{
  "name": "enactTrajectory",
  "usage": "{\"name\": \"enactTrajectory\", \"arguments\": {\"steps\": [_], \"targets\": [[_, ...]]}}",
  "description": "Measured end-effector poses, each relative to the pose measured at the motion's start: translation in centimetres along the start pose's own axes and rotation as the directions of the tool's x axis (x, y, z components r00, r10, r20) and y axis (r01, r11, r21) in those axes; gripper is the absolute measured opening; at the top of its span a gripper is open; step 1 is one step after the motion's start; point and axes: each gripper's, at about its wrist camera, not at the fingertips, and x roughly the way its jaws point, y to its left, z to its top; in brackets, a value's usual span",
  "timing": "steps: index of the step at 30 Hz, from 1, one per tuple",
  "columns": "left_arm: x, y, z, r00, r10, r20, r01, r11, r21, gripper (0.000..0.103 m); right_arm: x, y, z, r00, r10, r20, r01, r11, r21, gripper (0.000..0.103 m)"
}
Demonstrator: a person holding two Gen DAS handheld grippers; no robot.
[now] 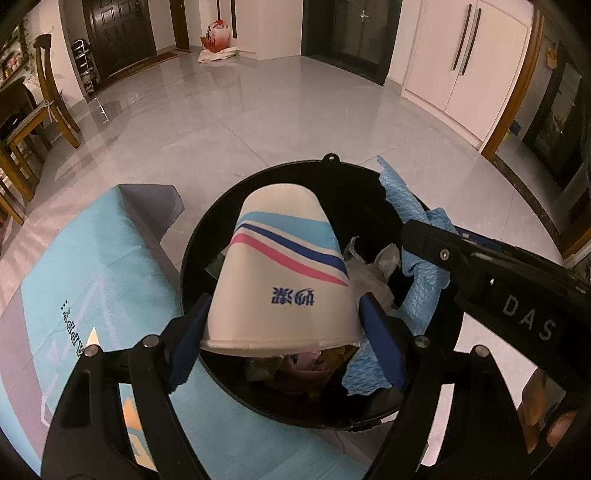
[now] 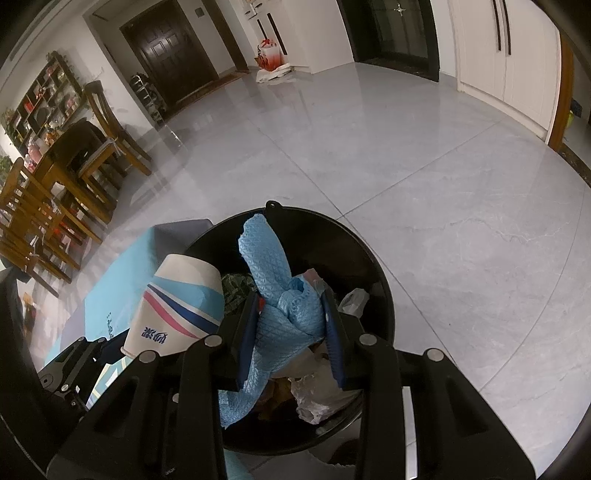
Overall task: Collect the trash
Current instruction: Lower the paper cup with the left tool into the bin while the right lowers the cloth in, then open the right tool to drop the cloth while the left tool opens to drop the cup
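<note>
My left gripper (image 1: 284, 332) is shut on a white paper cup (image 1: 284, 273) with blue and pink stripes, held upside down over the black trash bin (image 1: 192, 258). My right gripper (image 2: 291, 321) is shut on a crumpled blue cloth (image 2: 273, 288) and holds it over the same bin (image 2: 380, 295). The cup (image 2: 177, 302) also shows at the left in the right wrist view, and the cloth (image 1: 406, 206) and the right gripper's body at the right in the left wrist view. The bin holds several wrappers and a clear plastic bag (image 2: 317, 395).
The bin stands beside a low table with a light blue cover (image 1: 96, 280). Grey tiled floor (image 2: 443, 221) spreads beyond. Wooden chairs and a table (image 2: 74, 177) stand at the left. White cupboards (image 1: 461, 62) and dark doors line the far wall. A red and white bag (image 1: 218, 35) sits by it.
</note>
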Motion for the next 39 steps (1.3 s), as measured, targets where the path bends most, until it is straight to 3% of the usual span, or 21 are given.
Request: {"name": "enactTrajectory", "arguments": {"steps": [39], "targets": [[1.0, 0.2, -0.1, 0.999, 0.027, -0.044, -0.027, 1.0, 0.001, 0.083, 1.1, 0.8, -0.4, 0.999, -0.007, -0.044, 0.006, 1.0, -0.027, 0.036]]}}
